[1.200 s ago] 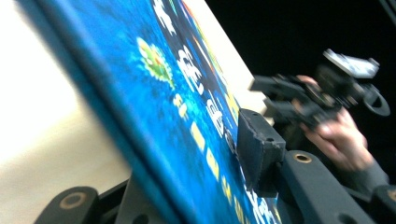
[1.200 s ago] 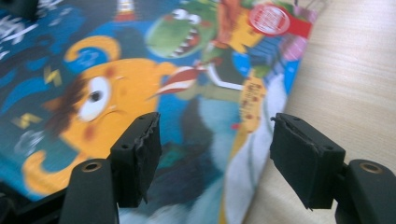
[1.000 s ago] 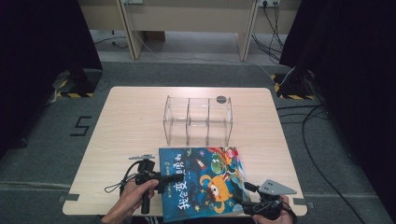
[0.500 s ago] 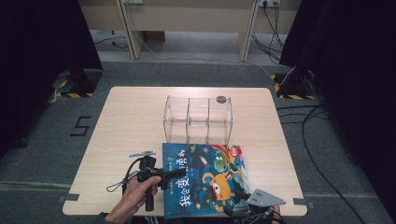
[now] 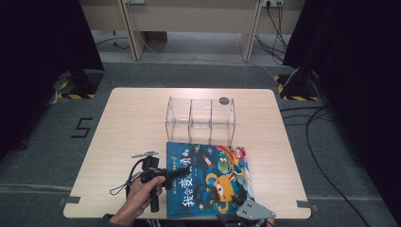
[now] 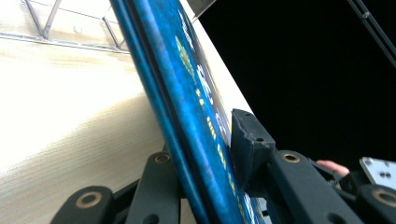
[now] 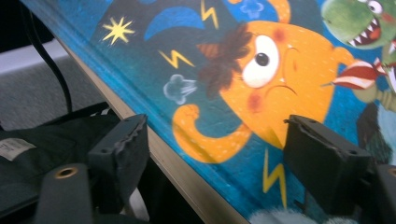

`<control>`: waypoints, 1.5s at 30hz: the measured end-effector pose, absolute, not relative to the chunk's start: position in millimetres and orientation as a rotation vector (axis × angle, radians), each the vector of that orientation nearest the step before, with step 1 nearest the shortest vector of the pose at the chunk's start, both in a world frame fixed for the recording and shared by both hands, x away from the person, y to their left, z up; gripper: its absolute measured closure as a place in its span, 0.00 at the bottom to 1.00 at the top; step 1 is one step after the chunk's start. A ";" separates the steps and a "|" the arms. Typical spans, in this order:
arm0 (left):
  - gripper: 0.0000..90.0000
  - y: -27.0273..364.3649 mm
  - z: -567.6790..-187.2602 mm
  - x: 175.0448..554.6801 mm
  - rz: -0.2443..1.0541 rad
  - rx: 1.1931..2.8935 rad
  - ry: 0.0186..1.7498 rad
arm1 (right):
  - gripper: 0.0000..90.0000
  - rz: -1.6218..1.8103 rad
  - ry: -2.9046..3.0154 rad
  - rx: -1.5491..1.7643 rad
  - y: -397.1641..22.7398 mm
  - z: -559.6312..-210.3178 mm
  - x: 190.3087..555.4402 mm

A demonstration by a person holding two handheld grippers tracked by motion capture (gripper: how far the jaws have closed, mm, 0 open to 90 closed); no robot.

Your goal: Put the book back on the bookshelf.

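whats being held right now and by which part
The left gripper is shut on the blue picture book, clamping its left edge by the spine. The right gripper, its jaws just opening, stands open at the book's near edge, holding nothing.

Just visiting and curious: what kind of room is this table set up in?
Probably a lab or recording studio: black curtains flank a lone wooden table, cables trail across grey carpet, and hazard tape marks stand bases.
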State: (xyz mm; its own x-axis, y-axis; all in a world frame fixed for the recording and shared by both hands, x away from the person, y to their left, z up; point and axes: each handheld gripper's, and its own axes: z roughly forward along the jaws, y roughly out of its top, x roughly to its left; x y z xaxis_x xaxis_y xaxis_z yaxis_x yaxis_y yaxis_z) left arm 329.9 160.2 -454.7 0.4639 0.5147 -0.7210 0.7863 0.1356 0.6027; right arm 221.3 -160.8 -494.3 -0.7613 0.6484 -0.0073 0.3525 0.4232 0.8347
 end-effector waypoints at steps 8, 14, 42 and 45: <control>0.81 158.0 -449.9 329.1 -0.284 1.503 1.197 | 0.20 1.152 2.299 0.811 -146.3 -496.4 216.7; 0.81 157.4 -450.1 330.0 -0.293 1.477 1.220 | 0.17 1.079 2.261 0.779 -137.1 -499.0 215.6; 0.78 152.0 -451.5 323.7 -0.276 1.442 1.253 | 0.23 0.980 2.107 0.656 -98.3 -500.6 220.9; 0.75 151.8 -452.2 324.5 -0.276 1.449 1.265 | 0.32 0.953 2.095 0.622 -96.2 -500.3 218.7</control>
